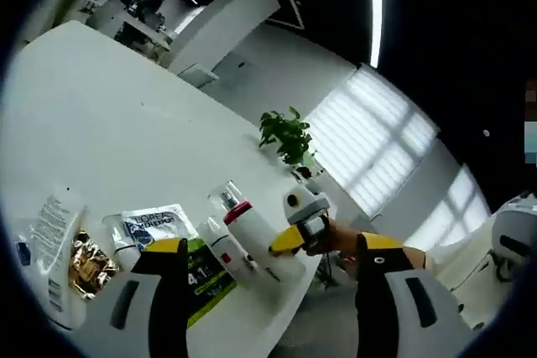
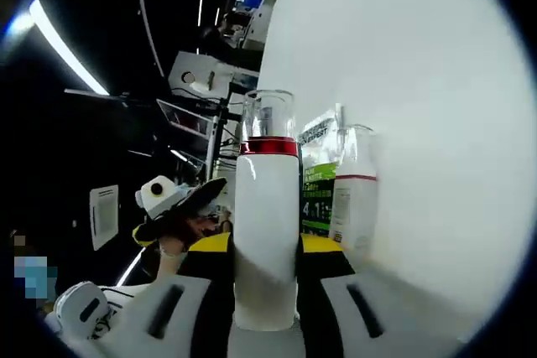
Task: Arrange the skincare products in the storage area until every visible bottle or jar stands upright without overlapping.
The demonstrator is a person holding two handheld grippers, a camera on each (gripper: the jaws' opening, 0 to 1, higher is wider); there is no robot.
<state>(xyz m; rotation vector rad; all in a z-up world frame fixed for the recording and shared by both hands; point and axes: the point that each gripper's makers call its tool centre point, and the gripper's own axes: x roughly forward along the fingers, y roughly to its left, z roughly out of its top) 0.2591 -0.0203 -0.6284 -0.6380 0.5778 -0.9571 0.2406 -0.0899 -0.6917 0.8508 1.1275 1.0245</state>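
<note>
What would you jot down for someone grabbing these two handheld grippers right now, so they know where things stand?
Right gripper: shut on the white bottle with the red band.
Left gripper: open, holding nothing, above the table's near edge.
On the white table: a smaller white bottle, a green box, a L'Oreal sachet, a white tube and a gold-foil item, several lying flat.
Done: one bottle gripped.
Left: set it upright, then stand the rest apart.
</note>
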